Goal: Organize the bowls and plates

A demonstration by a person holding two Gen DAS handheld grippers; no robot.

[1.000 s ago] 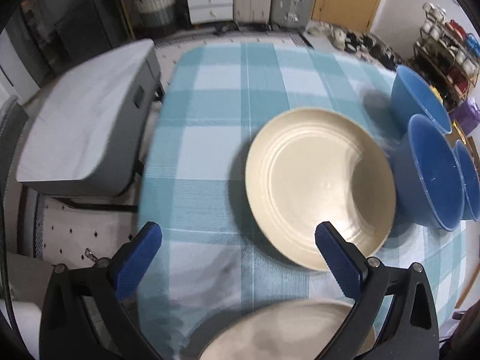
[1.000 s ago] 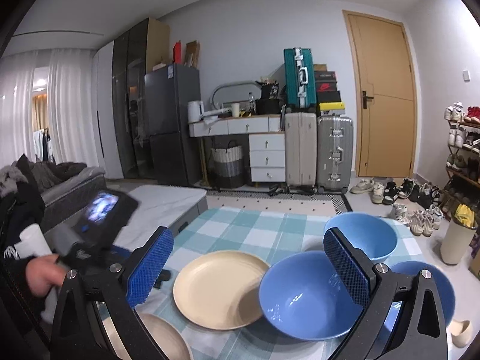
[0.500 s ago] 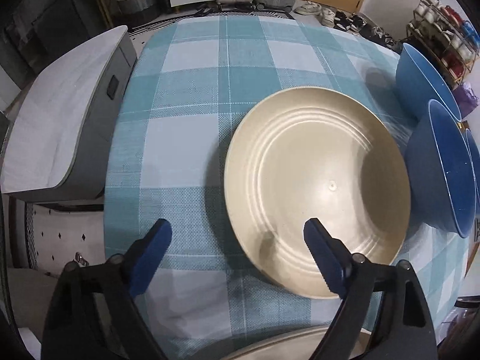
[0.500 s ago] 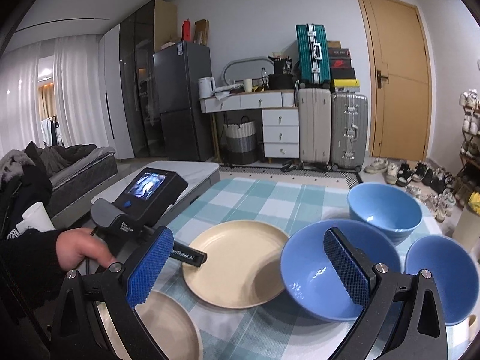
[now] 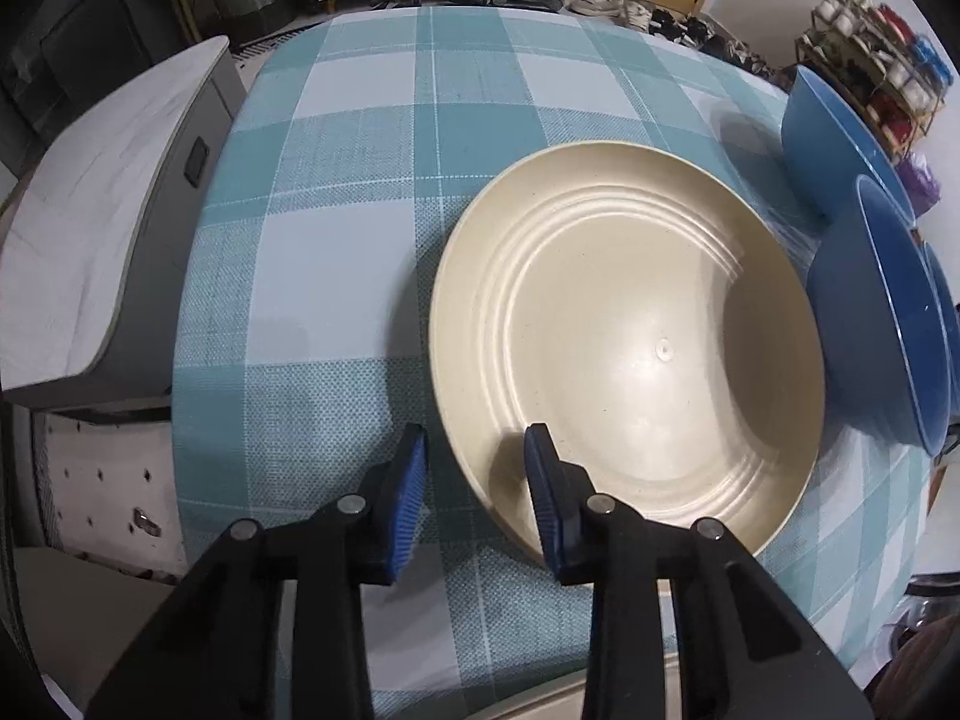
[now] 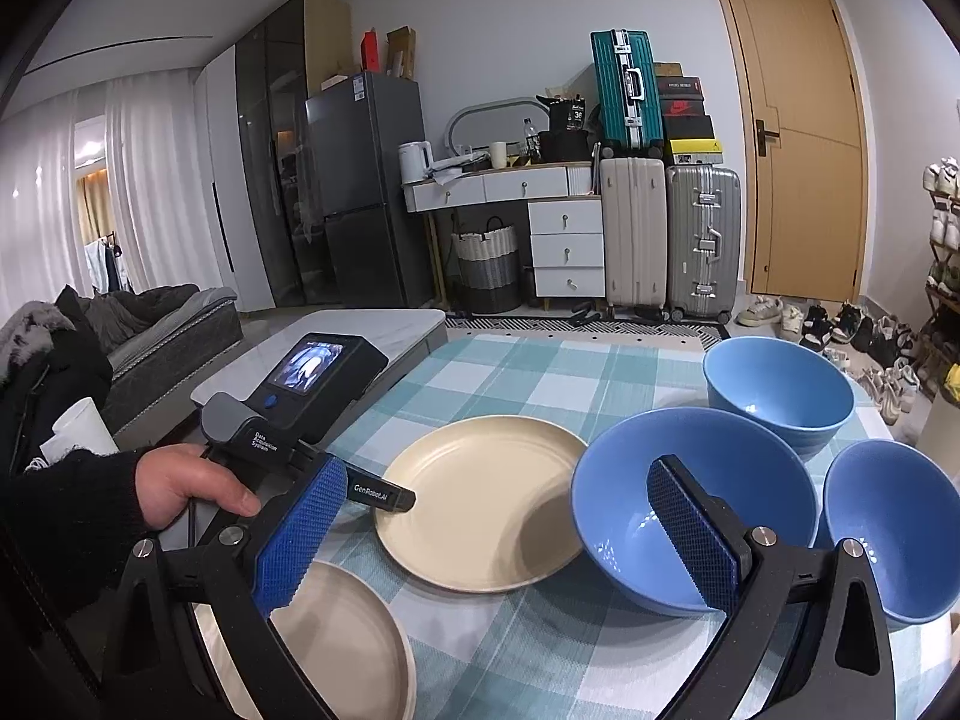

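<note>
A left gripper [image 5: 477, 480] straddles the near rim of a cream plate [image 5: 630, 336] on a teal checked tablecloth [image 5: 360, 192], one blue pad inside the rim and the other outside it. The jaws stand narrowed around the rim, but the left wrist view does not settle whether the pads are pressing it yet. The plate lies flat near the middle of the table, its far edge just beside a large blue bowl [image 6: 690, 504]. Two more blue bowls [image 6: 780, 390] stand behind and to the right of that one. A second cream plate [image 6: 342, 642] lies at the near edge of the table, close to the person.

The right gripper [image 6: 492, 540] hovers above the table with its jaws spread wide, holding nothing.

The plate looks rigid, smooth and fairly light, probably a moulded material, with raised concentric rings and a shallow upturned lip. That lip appears to be the only place a two-finger grip can bite. A glossy surface could slide between the pads, so a firm pinch well onto the rim seems wise before lifting. Held by one edge, the plate would likely droop, and it could knock the neighbouring bowl.
</note>
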